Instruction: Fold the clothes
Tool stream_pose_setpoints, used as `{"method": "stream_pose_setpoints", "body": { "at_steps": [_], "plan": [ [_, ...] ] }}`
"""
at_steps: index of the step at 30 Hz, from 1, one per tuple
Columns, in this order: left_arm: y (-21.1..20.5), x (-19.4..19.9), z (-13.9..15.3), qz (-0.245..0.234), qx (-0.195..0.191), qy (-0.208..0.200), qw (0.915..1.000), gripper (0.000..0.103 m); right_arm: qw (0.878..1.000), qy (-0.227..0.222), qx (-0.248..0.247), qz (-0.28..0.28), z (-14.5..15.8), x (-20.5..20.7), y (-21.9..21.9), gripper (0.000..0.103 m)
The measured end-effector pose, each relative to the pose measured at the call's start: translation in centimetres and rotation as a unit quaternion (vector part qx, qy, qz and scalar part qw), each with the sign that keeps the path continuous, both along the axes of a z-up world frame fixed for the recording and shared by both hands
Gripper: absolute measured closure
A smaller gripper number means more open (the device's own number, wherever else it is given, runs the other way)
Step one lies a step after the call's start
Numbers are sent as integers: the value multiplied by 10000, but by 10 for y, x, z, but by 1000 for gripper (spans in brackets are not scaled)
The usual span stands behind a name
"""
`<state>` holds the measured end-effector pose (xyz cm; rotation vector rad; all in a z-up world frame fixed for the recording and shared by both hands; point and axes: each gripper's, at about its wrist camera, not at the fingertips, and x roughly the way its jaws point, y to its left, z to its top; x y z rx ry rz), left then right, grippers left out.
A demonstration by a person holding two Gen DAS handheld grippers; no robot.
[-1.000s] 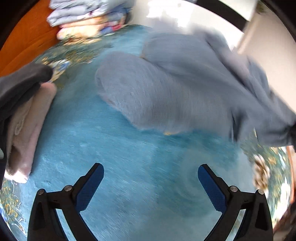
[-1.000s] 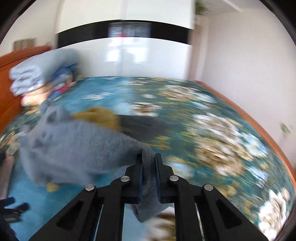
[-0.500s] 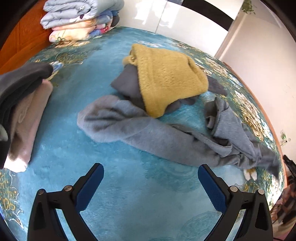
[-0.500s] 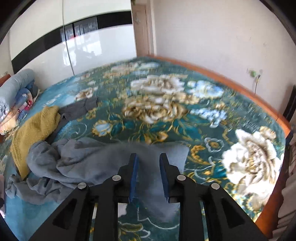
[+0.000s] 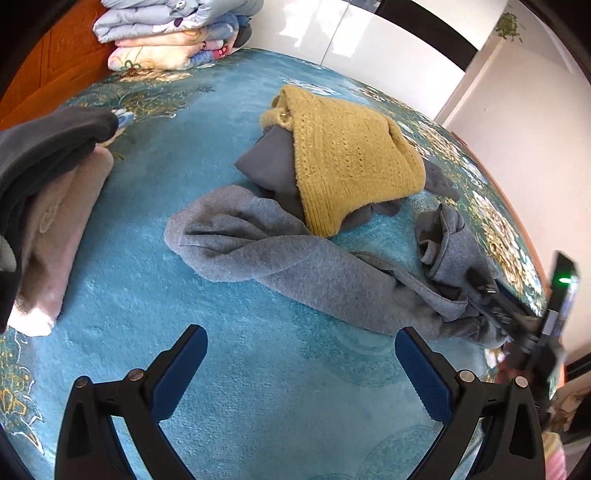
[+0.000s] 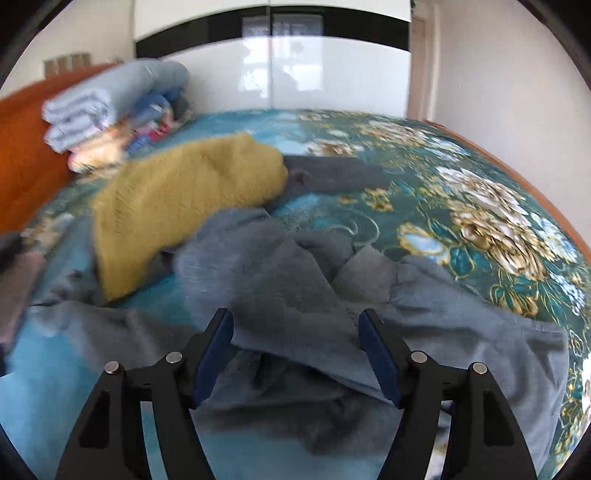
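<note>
A crumpled grey fleece garment (image 5: 295, 266) lies stretched across the teal bedspread (image 5: 240, 369); it also fills the right wrist view (image 6: 280, 288). A mustard knit sweater (image 5: 351, 162) lies behind it on a dark grey garment (image 5: 269, 162), and shows in the right wrist view (image 6: 177, 199). My left gripper (image 5: 301, 365) is open and empty above bare bedspread, short of the grey garment. My right gripper (image 6: 295, 354) is open just over the grey garment, holding nothing; it shows at the right edge of the left wrist view (image 5: 517, 317).
A folded stack of dark grey and pink clothes (image 5: 48, 192) sits at the left. Folded quilts (image 5: 173, 33) are piled against the orange headboard (image 5: 48, 70). The bed's wooden edge (image 6: 535, 184) and a white wall run along the right.
My right gripper has opened and let go of the grey garment, which now lies on the bed. It has swung back over the garment. The left gripper has stayed open and still.
</note>
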<state>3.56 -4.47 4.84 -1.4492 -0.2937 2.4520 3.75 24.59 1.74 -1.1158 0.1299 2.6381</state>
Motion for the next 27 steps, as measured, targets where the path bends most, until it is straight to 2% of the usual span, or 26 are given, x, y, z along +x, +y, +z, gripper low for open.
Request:
{"method": "stream_pose_setpoints", "body": {
  "at_steps": [1,3,4,5,6,7,11,14,17,18,19,20,21,27],
  "plan": [
    [-2,-1,0,43,18,-9,10000,0,9999,-98,-6,-76,-4,-4,0,32],
    [-5,-3,-1,118,100,-42,9999,0,9998,-136,-143,-94,-8,-4,0,43],
    [-7,-4,-1,155,144,-60,9998,0,9998,-85,-171,-52,-5,0,0,63],
    [-7,-4,-2,165,159,-74,9997,0,9999,-62,-107,-50,-1,4,-1,77],
    [-7,-4,-2,166,161,-85,9997,0,10000,-33,-43,-32,2,8,-2,81],
    [-7,-3,-3,166,164,-97,9997,0,10000,15,-10,18,7,12,0,91],
    [-4,-2,-5,168,113,-96,9997,0,9985,434,-188,283,38,26,0,100],
    [-3,-1,-6,194,65,-114,9997,0,9950,711,-80,698,66,31,-18,100],
    [-4,-2,-7,229,56,-134,9996,0,9932,611,335,937,73,27,-33,98],
    [-5,-2,-7,237,64,-133,9996,0,9935,519,367,944,69,25,-33,94],
    [-5,-2,-6,242,75,-132,9996,0,9944,418,358,907,62,22,-30,77],
    [-6,-2,-6,247,85,-131,9996,0,9956,330,321,820,54,19,-24,53],
    [-6,-2,-6,252,96,-130,9996,0,9966,243,284,733,46,16,-18,45],
    [-8,-4,-6,211,164,-165,9995,0,9992,-302,-243,139,-3,2,17,42]
  ]
}}
